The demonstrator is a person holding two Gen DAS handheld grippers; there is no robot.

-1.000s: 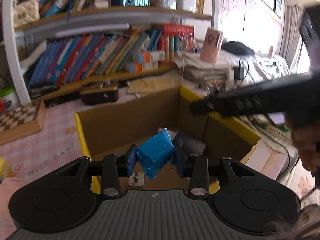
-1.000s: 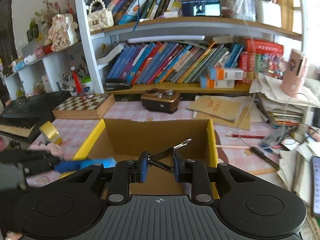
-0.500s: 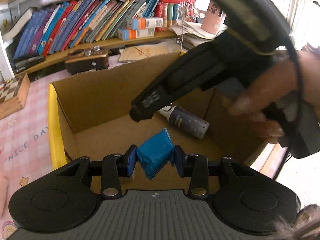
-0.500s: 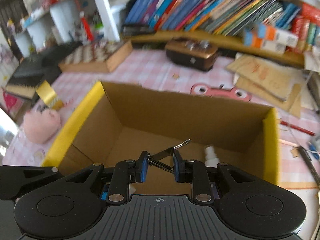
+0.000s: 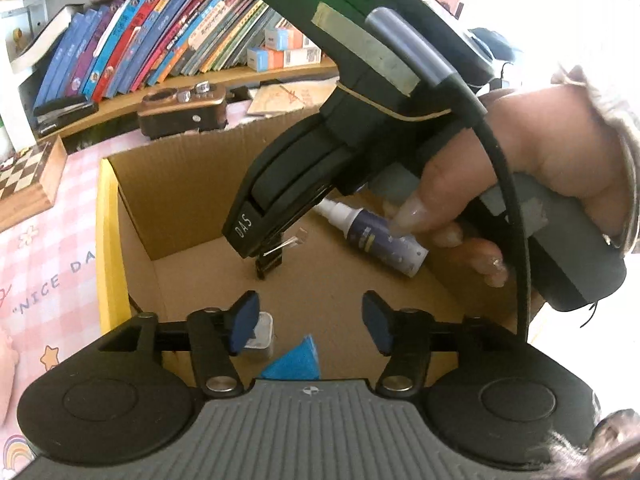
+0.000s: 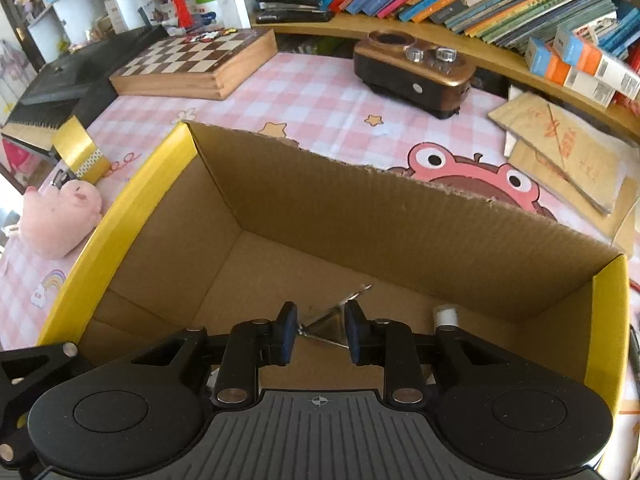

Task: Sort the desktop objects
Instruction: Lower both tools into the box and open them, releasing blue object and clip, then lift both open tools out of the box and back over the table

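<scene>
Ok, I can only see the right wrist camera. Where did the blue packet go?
Observer: It lies on the floor of the cardboard box. The blue packet is under the left gripper, whose jaws have just been opening. Neither pad touches it.
Operator: What's that white cap by my finger?
Observer: It's the top of a dark blue spray bottle lying on its side in the box.
Operator: Is my binder clip near the bottom?
Observer: Yes. The black body of the binder clip hangs low from the right gripper. I cannot tell if it touches the floor.
</scene>
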